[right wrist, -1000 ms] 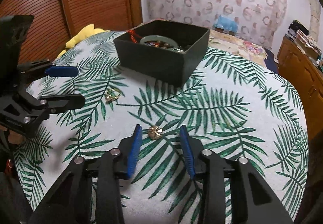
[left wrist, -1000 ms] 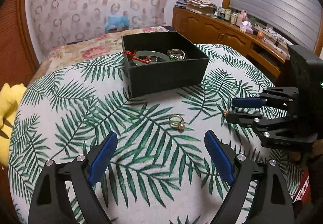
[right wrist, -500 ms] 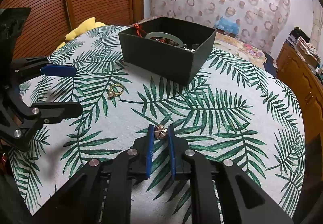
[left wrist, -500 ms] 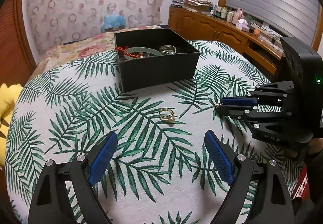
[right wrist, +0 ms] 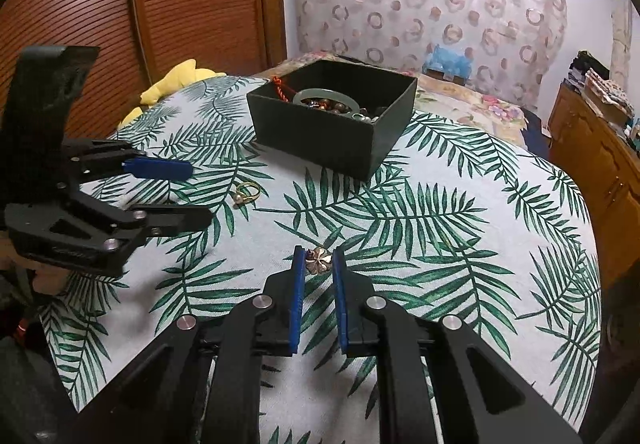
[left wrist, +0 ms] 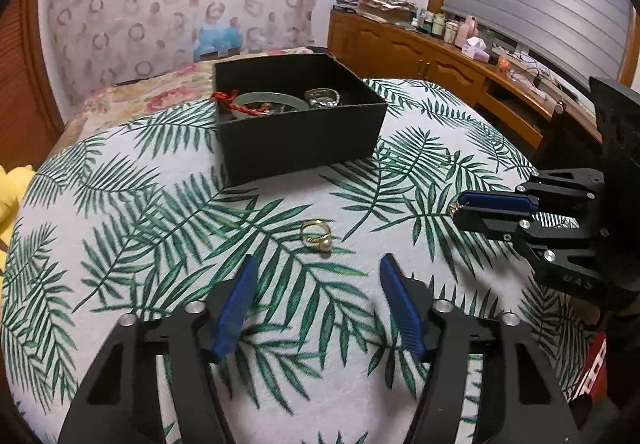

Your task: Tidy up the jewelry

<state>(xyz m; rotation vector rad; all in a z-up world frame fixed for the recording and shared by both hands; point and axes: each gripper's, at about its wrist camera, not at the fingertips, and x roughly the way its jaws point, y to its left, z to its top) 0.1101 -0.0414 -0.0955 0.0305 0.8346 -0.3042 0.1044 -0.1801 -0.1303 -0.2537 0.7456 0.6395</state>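
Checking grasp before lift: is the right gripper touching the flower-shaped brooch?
Touching. In the right wrist view the right gripper has both blue pads against the flower-shaped brooch, no gap on either side. Left wrist view shows it pinched at the tips.

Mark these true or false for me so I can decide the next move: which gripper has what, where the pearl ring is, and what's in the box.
1. The right gripper has its fingers shut on the flower-shaped earring. True.
2. The left gripper grips the pearl ring. False: it is open, and the ring lies on the cloth ahead of its fingers.
3. The black box holds a green bangle. True.
4. The box is lidded. False: it is open-topped.
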